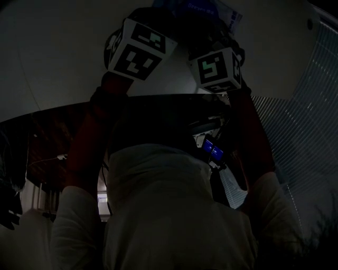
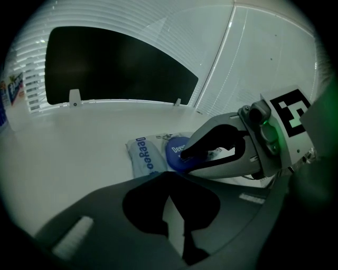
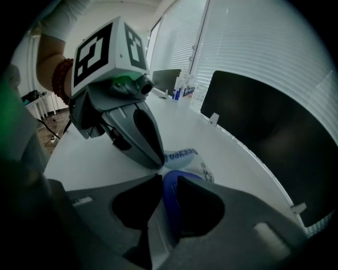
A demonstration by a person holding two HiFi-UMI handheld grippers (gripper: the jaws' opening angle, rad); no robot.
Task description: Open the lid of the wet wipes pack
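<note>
Jaws of the right gripper clasp the round blue plastic lid; the left gripper, clenched empty, sets its tip at the edge of the pale, blue-lettered soft wet wipes pack, lying flat on the white table. White slatted blinds and a dark screen stand behind. Only the right gripper view shows bottles at the table's far end.

The wet wipes pack lies flat on the white tabletop; it is a pale, soft pouch with blue lettering along it; its round blue lid sits on the top face, between the jaws of the right tool; whether the lid has lifted cannot be told.
</note>
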